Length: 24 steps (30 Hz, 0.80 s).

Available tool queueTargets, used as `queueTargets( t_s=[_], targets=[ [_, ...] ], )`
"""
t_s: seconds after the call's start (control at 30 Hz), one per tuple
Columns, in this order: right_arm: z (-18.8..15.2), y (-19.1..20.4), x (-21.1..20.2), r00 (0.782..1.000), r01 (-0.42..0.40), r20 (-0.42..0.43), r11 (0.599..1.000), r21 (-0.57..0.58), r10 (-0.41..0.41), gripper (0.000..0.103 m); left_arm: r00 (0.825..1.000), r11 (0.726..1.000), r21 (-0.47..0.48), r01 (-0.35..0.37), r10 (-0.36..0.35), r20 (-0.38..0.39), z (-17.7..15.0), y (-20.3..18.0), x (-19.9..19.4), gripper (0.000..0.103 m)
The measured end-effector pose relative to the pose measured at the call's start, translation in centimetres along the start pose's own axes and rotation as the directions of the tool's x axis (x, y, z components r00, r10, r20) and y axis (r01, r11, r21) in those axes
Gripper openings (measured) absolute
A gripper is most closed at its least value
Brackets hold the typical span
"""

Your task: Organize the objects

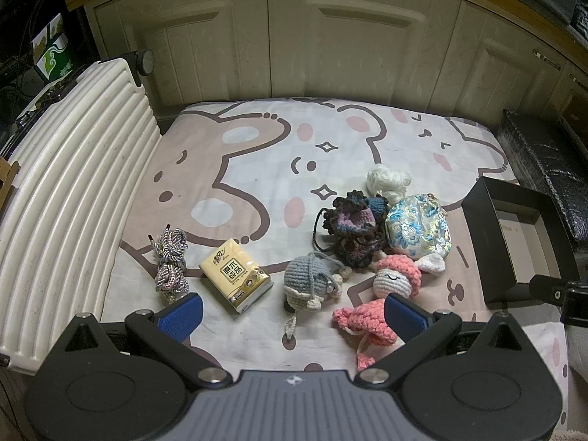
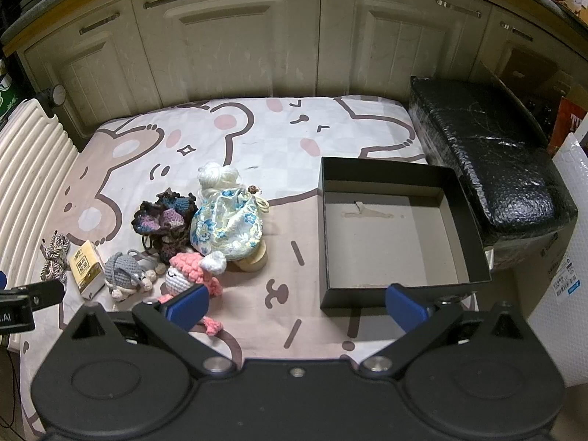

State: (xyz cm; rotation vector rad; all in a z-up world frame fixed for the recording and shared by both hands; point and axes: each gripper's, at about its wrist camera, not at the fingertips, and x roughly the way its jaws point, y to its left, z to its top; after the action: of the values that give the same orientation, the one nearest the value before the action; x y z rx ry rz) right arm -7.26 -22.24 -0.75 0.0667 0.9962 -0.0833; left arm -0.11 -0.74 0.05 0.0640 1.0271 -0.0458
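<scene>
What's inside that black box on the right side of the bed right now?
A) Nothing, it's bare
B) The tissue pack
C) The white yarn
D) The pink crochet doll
A: the black box shows only its bare grey bottom, while the pink crochet doll, tissue pack and white yarn all lie on the bedsheet to its left.

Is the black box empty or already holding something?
Empty: the black box shows only its bare grey floor; every item lies outside on the sheet.
</scene>
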Motion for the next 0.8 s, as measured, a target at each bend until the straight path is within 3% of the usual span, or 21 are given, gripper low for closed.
queueTargets(
  t_s=[0.8],
  targets=[
    [-0.01,-0.05,-0.04,1.000,-0.003,-0.002,1.000,-0.007,0.003,0.103,1.000,1.000,0.012,0.007,-0.007,0.000,0.02,0.00,-0.01,0.103]
  ],
)
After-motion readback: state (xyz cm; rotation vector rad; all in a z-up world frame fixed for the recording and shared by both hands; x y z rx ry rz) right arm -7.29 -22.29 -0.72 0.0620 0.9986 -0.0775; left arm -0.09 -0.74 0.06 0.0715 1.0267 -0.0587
